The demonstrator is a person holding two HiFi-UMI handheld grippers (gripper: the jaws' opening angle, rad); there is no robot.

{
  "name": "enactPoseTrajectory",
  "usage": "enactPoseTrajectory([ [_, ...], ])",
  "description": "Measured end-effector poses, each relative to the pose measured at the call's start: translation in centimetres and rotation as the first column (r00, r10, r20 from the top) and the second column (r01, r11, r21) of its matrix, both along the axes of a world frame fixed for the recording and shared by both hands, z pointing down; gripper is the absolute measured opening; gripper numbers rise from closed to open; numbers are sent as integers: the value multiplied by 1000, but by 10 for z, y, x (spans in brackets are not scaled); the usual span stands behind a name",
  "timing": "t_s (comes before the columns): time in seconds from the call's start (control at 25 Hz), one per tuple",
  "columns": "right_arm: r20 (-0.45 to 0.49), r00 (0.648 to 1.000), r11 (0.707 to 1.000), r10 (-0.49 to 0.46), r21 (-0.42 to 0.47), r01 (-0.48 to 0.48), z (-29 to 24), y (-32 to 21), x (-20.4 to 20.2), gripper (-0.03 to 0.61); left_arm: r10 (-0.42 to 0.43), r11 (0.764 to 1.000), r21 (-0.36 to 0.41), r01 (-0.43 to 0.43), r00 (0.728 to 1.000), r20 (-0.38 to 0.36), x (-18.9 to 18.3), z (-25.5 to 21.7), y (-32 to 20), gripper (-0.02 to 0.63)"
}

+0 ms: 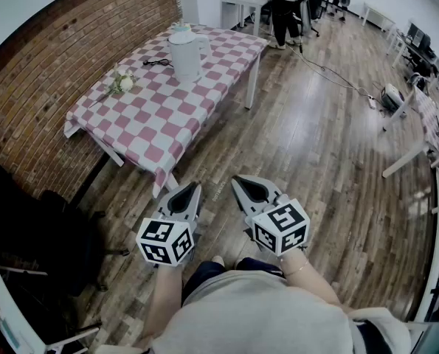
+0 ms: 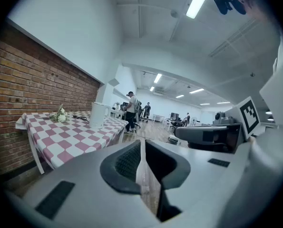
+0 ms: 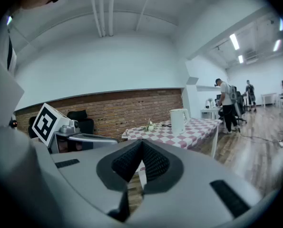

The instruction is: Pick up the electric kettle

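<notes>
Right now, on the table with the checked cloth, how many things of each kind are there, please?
Electric kettle: 1
Bunch of flowers: 1
Black cable: 1
Total: 3

Brick wall [image 1: 57,72], wooden floor [image 1: 315,146], checkered table [image 1: 160,124], ceiling strip lights [image 2: 198,1]

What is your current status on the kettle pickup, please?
Left gripper and right gripper both shut, empty. Electric kettle upright on the checked table, well ahead, untouched. Flowers and black cable beside it; no obstacle seen on the way.
</notes>
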State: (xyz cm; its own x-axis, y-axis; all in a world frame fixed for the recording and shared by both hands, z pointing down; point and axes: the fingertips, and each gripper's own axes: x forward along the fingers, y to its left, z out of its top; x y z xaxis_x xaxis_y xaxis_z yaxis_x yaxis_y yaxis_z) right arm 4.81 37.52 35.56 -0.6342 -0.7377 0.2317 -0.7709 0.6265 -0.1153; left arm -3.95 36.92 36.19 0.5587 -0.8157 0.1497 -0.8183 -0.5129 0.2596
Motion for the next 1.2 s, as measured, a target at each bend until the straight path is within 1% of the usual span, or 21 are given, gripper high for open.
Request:
enactPoseTrajectory([
  [0.24, 15, 1000, 1000, -15, -14, 15, 3, -3, -12, 3, 26, 999, 18, -26, 999, 22, -2, -2, -5, 44],
  [0.4, 22, 1000, 1000, -19, -12, 19, 2, -4, -21, 3, 41, 999, 18, -41, 999, 20, -7, -3, -9, 45],
  [0.44, 23, 1000, 1000, -16, -5, 17, 2, -4, -23, 3, 45, 999, 28, -45, 999, 15, -8, -4, -10, 44],
  [0.6, 29, 999, 999, 19, 46, -20, -1, -6, -28, 6, 60, 992, 110, -56, 998, -32, -16, -15, -12, 46],
  [0.68, 29, 999, 998, 42, 53, -43, -2, -7, -28, 6, 58, 991, 124, -54, 998, -24, -23, -15, -14, 46],
  [0.76, 16, 997, 996, 69, 52, -70, 0, -8, -26, 7, 54, 992, 119, -53, 998, -9, -29, -12, -17, 46],
  [0.84, 6, 995, 994, 99, 40, -100, 4, -8, -22, 40, 48, 994, 103, -46, 999, -10, -35, -9, -19, 49],
  [0.88, 3, 993, 993, 114, 34, -114, 6, -8, -19, 43, 44, 994, 98, -42, 999, -12, -37, -8, -19, 50],
  [0.92, 1, 992, 992, 125, 30, -125, 8, -8, -18, 43, 43, 995, 94, -41, 999, -14, -39, -6, -20, 56],
  [0.96, 1, 991, 991, 131, 26, -131, 9, -9, -17, 43, 46, 995, 91, -45, 999, -13, -40, -4, -21, 76],
  [1.04, -1, 992, 992, 122, 18, -122, 13, -11, -19, 52, 64, 995, 75, -64, 998, -4, -39, 2, -24, 144],
  [1.08, -3, 994, 994, 113, 14, -113, 16, -11, -20, 65, 71, 995, 65, -71, 997, 0, -38, 6, -26, 155],
  [1.2, -5, 996, 996, 94, 7, -94, 21, -19, -24, 114, 72, 996, 47, -72, 997, 2, -38, 12, -35, 158],
])
